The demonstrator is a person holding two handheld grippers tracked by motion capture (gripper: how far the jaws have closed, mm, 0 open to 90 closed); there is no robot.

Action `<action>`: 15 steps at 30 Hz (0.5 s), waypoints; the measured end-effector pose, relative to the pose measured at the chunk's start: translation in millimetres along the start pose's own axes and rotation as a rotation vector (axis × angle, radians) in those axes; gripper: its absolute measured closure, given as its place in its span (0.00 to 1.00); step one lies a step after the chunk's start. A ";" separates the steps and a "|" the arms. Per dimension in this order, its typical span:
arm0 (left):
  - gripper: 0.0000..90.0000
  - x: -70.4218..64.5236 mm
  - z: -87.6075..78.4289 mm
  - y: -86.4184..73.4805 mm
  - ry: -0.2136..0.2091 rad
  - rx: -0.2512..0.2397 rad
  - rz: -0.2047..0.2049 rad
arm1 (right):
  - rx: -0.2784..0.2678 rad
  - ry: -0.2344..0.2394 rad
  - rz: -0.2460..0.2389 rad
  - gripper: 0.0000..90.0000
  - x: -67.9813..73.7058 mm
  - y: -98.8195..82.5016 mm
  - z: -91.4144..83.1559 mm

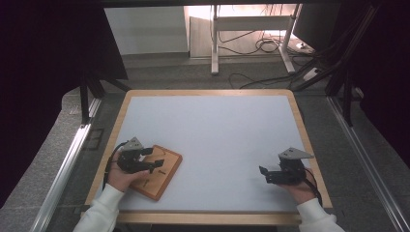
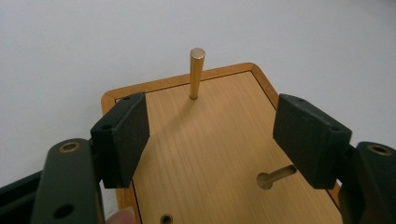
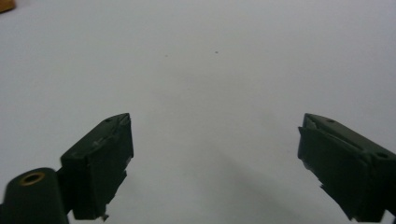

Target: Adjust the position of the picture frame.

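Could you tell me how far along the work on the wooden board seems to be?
Done: one brass peg stands upright in the board. In hand: nothing; the left gripper hangs open over the board, the right gripper open above bare table. Left, probably: another peg lies flat on the board beside an empty hole.

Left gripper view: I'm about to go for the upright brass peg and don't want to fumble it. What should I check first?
1. Left gripper open wide enough for the peg: ok.
2. Brass peg upright in the wooden board: ok.
3. Peg between the jaws: not ok, it stands beyond them.
4. Second peg clear of the path: cannot tell, it lies close to one jaw.
5. Right gripper out of the way: ok, open over the white table, far from the board.
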State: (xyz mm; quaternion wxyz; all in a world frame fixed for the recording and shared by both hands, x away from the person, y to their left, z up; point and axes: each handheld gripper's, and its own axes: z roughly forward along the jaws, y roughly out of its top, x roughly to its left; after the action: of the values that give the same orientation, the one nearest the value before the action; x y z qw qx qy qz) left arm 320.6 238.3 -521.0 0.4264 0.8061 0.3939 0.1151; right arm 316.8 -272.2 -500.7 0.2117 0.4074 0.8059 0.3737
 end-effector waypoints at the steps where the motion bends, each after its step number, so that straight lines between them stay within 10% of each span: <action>1: 0.30 0.1 0.6 -0.1 -0.001 0.004 0.002 | -0.001 0.012 -0.016 0.14 1.7 0.6 0.2; 15: 0.30 -1.6 -3.2 -1.6 0.008 -0.005 0.007 | 0.006 0.031 -0.031 0.19 7.3 0.4 1.2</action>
State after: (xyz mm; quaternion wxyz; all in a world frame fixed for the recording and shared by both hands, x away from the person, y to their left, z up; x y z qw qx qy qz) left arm 317.1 239.5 -520.0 0.4266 0.8057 0.3927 0.1209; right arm 313.5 -265.6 -501.4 0.2036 0.3895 0.8166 0.3742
